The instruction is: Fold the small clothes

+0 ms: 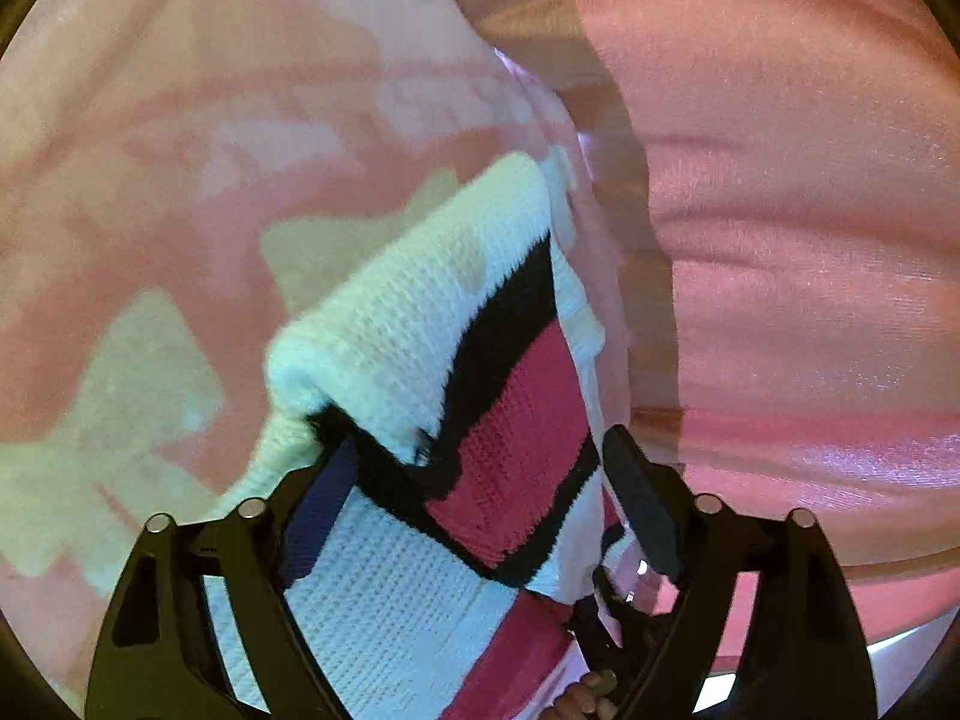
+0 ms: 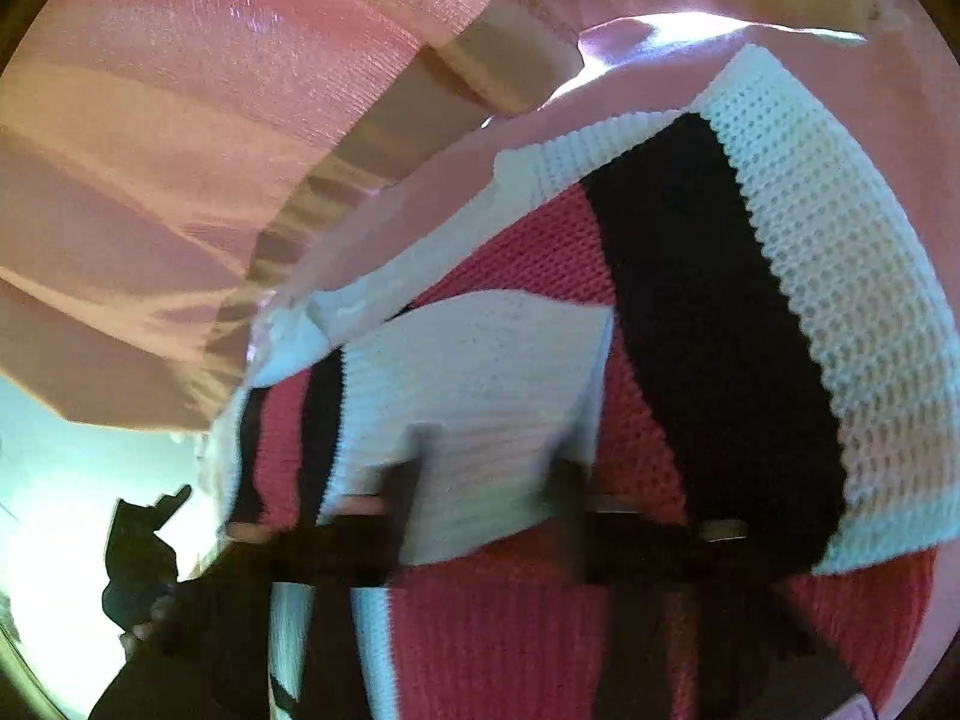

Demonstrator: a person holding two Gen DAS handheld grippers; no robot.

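Behind the knitted garment [image 1: 420, 324], pink sheer fabric [image 1: 810, 240] hangs in soft horizontal ripples, filling most of my view; the garment itself is a chunky waffle knit in white, black and red blocks, bunched across both my tools; my left gripper [image 1: 480, 462] pinches a fold of it; my right gripper [image 2: 486, 480] is blurred beneath it, and I cannot tell its grip.

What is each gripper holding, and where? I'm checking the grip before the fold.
Both hold the knitted garment: the left gripper straddles a bunched fold. The right gripper is blurred; its hold point cannot be told.
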